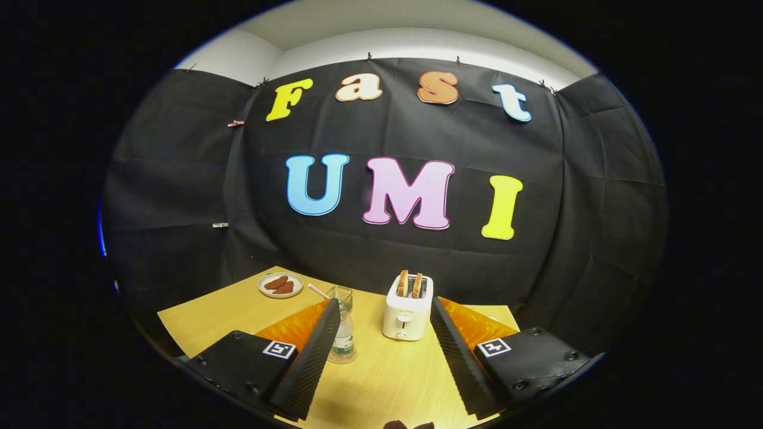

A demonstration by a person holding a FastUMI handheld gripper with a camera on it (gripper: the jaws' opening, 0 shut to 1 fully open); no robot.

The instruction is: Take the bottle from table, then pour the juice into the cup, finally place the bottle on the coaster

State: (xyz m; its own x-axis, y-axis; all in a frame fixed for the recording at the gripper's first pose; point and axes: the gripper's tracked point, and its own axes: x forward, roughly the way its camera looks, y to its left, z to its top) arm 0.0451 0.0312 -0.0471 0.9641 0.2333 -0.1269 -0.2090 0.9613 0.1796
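A small clear bottle (344, 341) with a white and green label stands upright on the wooden table (387, 375). A thin round coaster (351, 359) shows under its base. The bottle sits right beside the inner edge of my left finger (310, 357), which hides part of it. Just behind the bottle stands a clear glass cup (343, 296) with a straw leaning out of it. My gripper (384, 304) is open and wide, with nothing between its fingers. It hangs above the table's near part.
A white toaster (408, 310) with two slices of toast stands ahead between the fingertips, nearer the right finger (459, 357). A small plate (280, 285) with brown food lies at the far left of the table. The black cloth wall closes the back.
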